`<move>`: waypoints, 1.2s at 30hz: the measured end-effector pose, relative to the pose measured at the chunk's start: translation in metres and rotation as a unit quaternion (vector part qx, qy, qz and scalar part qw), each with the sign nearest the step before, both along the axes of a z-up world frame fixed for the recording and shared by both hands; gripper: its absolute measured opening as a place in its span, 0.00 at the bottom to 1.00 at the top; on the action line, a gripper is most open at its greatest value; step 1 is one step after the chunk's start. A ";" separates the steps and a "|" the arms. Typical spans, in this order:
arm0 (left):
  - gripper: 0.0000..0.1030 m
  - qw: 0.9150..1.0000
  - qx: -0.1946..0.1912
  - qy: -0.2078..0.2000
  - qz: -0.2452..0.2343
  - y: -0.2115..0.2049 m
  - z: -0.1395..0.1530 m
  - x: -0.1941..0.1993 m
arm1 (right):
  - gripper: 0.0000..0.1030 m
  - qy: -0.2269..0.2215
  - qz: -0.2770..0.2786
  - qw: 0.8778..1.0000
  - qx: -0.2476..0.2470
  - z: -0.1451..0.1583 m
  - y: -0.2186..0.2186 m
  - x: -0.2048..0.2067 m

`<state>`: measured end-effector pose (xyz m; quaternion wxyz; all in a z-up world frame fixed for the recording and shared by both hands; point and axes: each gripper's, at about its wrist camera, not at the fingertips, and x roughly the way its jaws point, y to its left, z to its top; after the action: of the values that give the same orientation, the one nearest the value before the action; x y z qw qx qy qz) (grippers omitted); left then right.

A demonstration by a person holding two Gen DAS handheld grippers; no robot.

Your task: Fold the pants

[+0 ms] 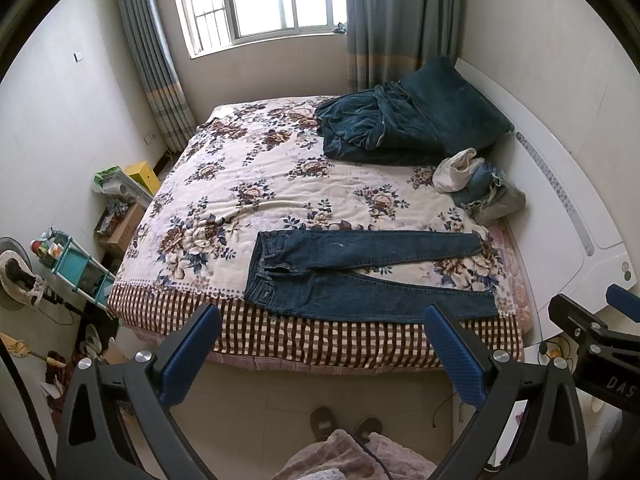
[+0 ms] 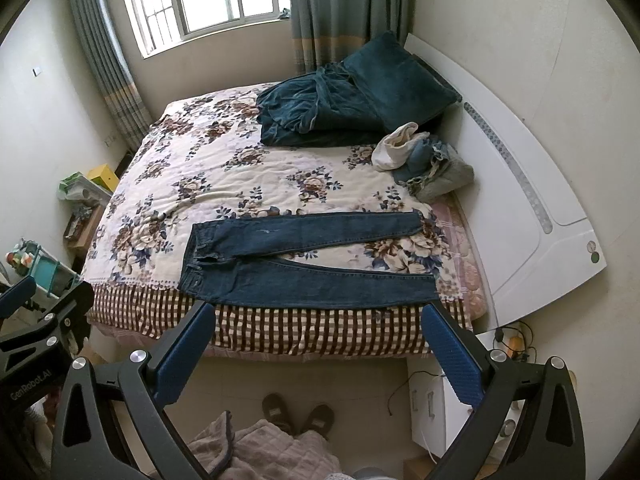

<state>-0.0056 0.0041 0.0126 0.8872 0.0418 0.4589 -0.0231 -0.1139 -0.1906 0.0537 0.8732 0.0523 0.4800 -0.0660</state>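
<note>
Denim jeans (image 1: pixel 360 276) are spread flat on the near edge of the bed (image 1: pixel 248 184), waistband to the left and both legs stretched rightward, slightly splayed. Their long axis is set crosswise to the fingers of both grippers. Each gripper is held back over the floor, short of the mattress, with jaws spread wide and nothing between them. The left gripper (image 1: pixel 320 356) is aimed nearer the waistband; the right gripper (image 2: pixel 318 354) is placed nearer the hems (its view shows the cuffs closer to centre). No fold is yet seen, so a leg-over-leg fold is judged the likely first step, with each end reached by the closer gripper.
</note>
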 end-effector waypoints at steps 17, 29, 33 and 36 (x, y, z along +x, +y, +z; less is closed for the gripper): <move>1.00 1.000 -0.001 -0.002 0.000 0.001 0.001 0.000 | 1.00 0.001 0.003 1.000 0.000 -0.001 0.003 -0.005; 1.00 1.000 -0.003 0.003 0.003 -0.005 0.016 -0.005 | 1.00 0.007 0.010 1.000 -0.005 -0.002 -0.003 0.004; 1.00 1.000 -0.002 0.008 0.007 -0.014 0.019 -0.004 | 1.00 0.008 0.014 1.000 -0.004 -0.004 -0.006 0.008; 1.00 1.000 -0.002 0.010 0.012 -0.020 0.018 -0.001 | 1.00 0.008 0.014 1.000 -0.003 -0.006 -0.004 0.006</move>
<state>-0.0067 -0.0161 0.0306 0.8828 0.0341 0.4682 -0.0142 -0.1077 -0.1942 0.0475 0.8702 0.0422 0.4878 -0.0554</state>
